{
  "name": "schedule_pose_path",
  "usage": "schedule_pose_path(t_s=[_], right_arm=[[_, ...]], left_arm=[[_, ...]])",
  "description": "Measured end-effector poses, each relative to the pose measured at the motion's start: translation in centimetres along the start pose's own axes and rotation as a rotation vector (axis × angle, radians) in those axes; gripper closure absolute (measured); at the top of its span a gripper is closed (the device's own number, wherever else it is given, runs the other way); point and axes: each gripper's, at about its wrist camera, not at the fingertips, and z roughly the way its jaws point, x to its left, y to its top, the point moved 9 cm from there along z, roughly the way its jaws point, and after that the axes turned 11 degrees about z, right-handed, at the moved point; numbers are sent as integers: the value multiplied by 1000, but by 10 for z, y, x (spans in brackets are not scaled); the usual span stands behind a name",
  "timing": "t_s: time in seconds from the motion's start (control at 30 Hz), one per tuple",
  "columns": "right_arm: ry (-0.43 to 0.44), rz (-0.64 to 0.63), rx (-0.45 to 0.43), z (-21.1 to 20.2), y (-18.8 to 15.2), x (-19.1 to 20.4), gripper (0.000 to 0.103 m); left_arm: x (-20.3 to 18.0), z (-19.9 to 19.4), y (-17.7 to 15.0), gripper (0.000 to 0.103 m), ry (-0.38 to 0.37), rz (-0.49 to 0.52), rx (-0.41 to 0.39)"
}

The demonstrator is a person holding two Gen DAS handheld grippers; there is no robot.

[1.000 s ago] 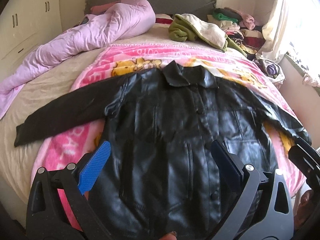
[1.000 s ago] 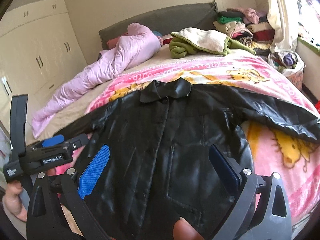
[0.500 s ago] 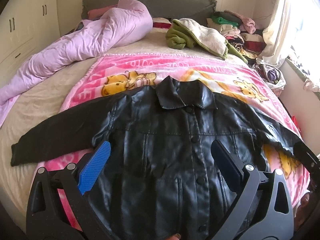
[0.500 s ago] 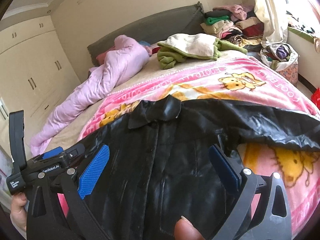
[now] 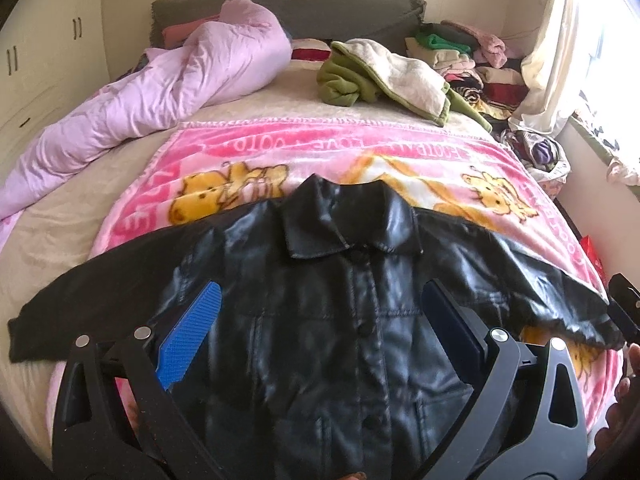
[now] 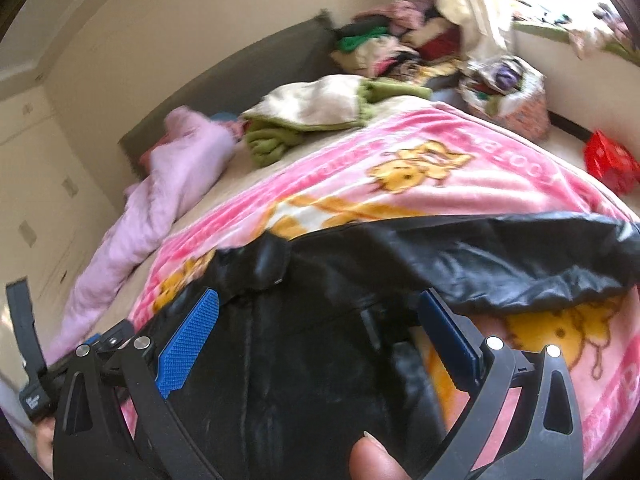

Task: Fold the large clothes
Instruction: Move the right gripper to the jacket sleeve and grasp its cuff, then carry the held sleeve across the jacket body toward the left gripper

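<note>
A black leather jacket (image 5: 320, 320) lies face up and buttoned on a pink cartoon blanket (image 5: 360, 156), collar toward the headboard and both sleeves spread outward. My left gripper (image 5: 320, 332) hovers open above the jacket's chest, with nothing between its blue pads. The same jacket (image 6: 312, 340) fills the lower part of the blurred right wrist view. There my right gripper (image 6: 316, 340) is open over its right chest, near the sleeve (image 6: 500, 264) stretching off to the right. The left gripper (image 6: 32, 364) also shows at the left edge of the right wrist view.
A lilac duvet (image 5: 160, 88) lies bunched along the bed's left side. A green and cream garment (image 5: 384, 76) sits near the grey headboard (image 5: 280, 8). Piles of clothes (image 5: 480, 64) stack at the far right under a curtain. A red box (image 6: 608, 160) sits on the floor.
Both grippers have drawn back and tilted up, so the jacket sits lower in view and more blanket shows. The right view has swung rightward and blurred. Both stay open.
</note>
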Motion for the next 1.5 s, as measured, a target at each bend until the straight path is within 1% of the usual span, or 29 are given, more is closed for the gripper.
schedule_pose_path(t_s=[0.2, 0.4, 0.43, 0.53, 0.63, 0.7, 0.8, 0.9, 0.97, 1.03, 1.13, 1.2, 1.27, 1.33, 1.4, 1.47, 1.5], right_arm=[[-71, 157, -29, 8, 22, -64, 4], [-166, 322, -52, 15, 33, -133, 4], [-185, 352, -60, 16, 35, -146, 4], [-249, 421, -90, 15, 38, -185, 4], [-302, 502, -105, 13, 38, -226, 4], [-336, 550, -122, 13, 38, -251, 4], [-370, 592, -120, 17, 39, -280, 4], [-402, 628, -138, 20, 41, -304, 4], [-398, 658, -147, 21, 42, -313, 4], [-386, 715, -170, 17, 41, -321, 4], [-429, 773, -208, 5, 34, -327, 4], [-400, 817, -226, 3, 32, -331, 4], [-401, 835, -233, 6, 36, -339, 4], [-377, 867, -243, 10, 41, -347, 4], [-312, 908, -292, 12, 50, -356, 4], [-273, 928, -314, 13, 57, -357, 4], [-224, 926, -325, 15, 64, -354, 5]], left_arm=[[-10, 34, 12, 9, -1, -31, 33], [-31, 66, 9, 9, -24, -34, 81], [-36, 70, 9, 9, -33, -35, 83], [-50, 78, 11, 9, -85, -44, 51], [-62, 91, 7, 9, -110, -30, 59], [-68, 102, -1, 9, -109, -9, 81], [-71, 115, -9, 9, -109, 4, 107], [-75, 125, -13, 9, -119, 15, 119], [-76, 129, -16, 9, -118, 24, 126], [-76, 132, -18, 9, -123, 21, 134], [-74, 133, -18, 9, -130, 17, 136], [-72, 133, -17, 9, -123, 20, 134], [-68, 133, -16, 9, -126, 11, 133], [-65, 132, -15, 9, -133, 1, 134], [-60, 131, -15, 9, -133, -9, 136], [-54, 129, -14, 9, -136, -30, 137], [-52, 126, -14, 9, -141, -41, 136]])
